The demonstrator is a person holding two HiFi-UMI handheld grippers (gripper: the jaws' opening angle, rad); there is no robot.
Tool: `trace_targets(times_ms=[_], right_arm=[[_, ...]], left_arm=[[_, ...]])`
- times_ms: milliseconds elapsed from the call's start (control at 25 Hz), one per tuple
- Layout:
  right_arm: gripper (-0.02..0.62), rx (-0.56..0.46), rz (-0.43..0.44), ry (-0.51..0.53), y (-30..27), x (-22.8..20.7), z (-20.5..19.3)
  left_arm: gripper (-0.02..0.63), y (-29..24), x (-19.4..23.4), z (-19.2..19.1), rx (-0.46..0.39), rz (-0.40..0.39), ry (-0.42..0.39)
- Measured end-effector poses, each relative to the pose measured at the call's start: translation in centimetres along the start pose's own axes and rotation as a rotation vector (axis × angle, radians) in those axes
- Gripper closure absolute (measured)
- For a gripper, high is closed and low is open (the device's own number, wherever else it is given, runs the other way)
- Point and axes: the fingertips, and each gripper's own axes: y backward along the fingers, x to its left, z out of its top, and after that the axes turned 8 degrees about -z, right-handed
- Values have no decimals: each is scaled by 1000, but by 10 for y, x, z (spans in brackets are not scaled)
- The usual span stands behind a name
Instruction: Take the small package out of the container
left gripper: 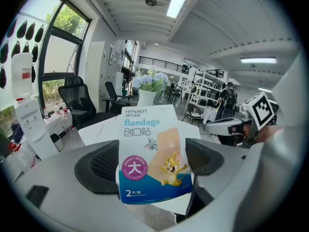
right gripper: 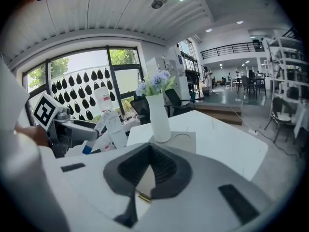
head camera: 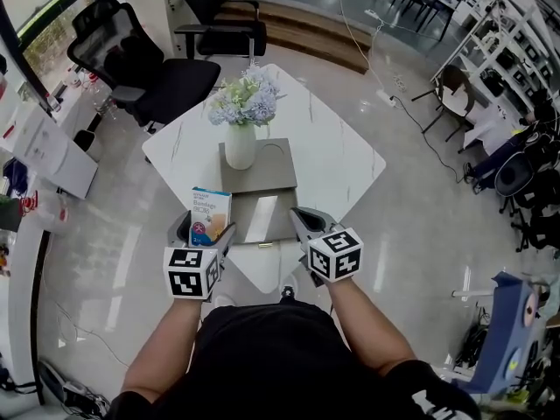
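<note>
Extraction looked done: small blue-and-white cardboard bandage package (left gripper: 152, 149) was held just left of the grey rectangular container (head camera: 273, 166).
Left gripper (left gripper: 152, 161) clamped it; right gripper (right gripper: 149, 170) was closed, empty — next, set it down clear.

I count the following from the head view.

- Grippers: two, the left gripper (head camera: 208, 227) and the right gripper (head camera: 297, 218).
- Marker cubes: two, one marker cube (head camera: 191, 272) on the left and one marker cube (head camera: 336, 254) on the right.
- Small package (head camera: 210, 213): one.
- Grey container (head camera: 278, 170): one.
- Vase (head camera: 240, 147): one, at the container's 12 o'clock end, holding one bunch of flowers (head camera: 246, 99).
- Table (head camera: 337, 151): one.
- Black office chairs beside the table: two, one chair (head camera: 144, 70) at 10 o'clock and one chair (head camera: 219, 17) at 12 o'clock.
</note>
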Motion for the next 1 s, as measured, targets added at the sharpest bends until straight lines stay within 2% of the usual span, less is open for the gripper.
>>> trace_targets(times_ms=[120, 1000], right_arm=[[601, 20, 2, -4, -2, 1, -6], [601, -12, 22, 19, -1, 2, 1]], left_arm=[[177, 1, -1, -3, 5, -4, -3], [176, 6, 4, 3, -3, 26, -2]])
